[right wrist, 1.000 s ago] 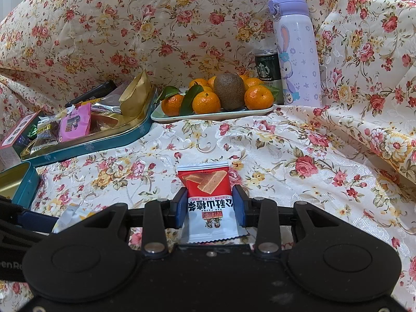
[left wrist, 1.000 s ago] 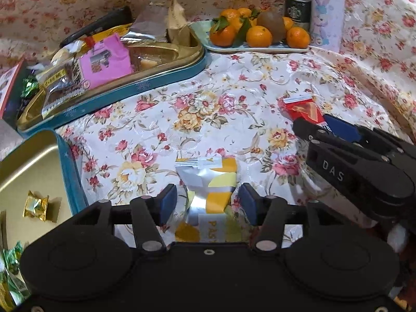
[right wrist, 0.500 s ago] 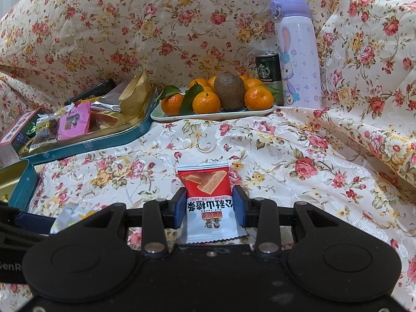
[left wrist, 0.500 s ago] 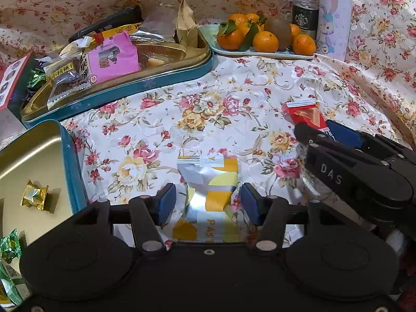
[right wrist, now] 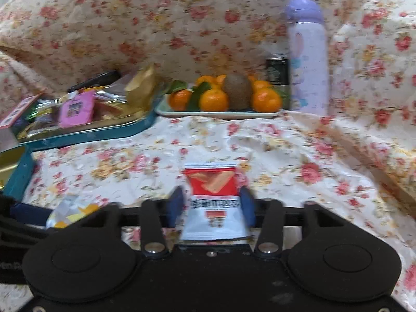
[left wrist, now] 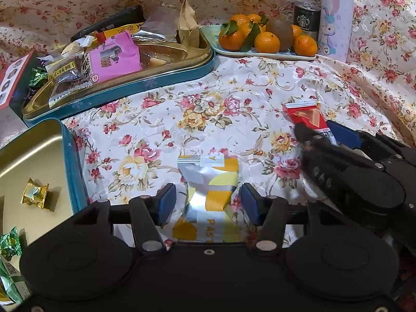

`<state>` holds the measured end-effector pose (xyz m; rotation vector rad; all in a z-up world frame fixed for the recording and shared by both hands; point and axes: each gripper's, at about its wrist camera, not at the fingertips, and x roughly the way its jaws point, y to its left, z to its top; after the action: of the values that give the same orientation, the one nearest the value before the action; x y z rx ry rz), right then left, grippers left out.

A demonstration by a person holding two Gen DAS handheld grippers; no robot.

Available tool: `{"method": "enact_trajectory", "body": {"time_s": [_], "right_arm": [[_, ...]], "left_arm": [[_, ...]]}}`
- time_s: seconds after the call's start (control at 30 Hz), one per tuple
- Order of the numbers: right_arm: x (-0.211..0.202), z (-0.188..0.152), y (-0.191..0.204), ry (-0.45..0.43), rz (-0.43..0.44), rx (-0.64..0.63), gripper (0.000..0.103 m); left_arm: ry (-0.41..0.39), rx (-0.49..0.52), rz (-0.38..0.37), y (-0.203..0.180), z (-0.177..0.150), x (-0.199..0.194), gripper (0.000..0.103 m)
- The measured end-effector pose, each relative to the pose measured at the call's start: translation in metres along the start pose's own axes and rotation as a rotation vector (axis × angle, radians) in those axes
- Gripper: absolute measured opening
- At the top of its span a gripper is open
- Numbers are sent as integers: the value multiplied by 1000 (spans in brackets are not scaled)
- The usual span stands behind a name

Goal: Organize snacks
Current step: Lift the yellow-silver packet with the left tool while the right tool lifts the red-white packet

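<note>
even indoor light, right view motion-blurred, fisheye-curved edges

Left hand-held gripper (left wrist: 208, 202) open, right hand-held gripper (right wrist: 211, 205) clamped.

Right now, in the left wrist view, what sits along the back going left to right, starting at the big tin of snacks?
Big snack tin → plate of oranges and a kiwi → dark coffee can → purple bunny bottle.

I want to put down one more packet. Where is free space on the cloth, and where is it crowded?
Free: the cloth between the large tin, the fruit tray and the red packet. The small tin holds little. Crowded: the large tin's left side, and near both grippers.
</note>
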<state>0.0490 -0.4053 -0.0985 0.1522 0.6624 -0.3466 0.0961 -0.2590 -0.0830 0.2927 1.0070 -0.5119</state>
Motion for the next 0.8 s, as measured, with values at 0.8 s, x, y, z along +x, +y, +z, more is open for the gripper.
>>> {"method": "enact_trajectory", "body": {"time_s": [0.8], "right_arm": [[-103,-65,17,78,-44,-50,39]], "left_arm": [[41,7,1,8,-34,-28,47]]}}
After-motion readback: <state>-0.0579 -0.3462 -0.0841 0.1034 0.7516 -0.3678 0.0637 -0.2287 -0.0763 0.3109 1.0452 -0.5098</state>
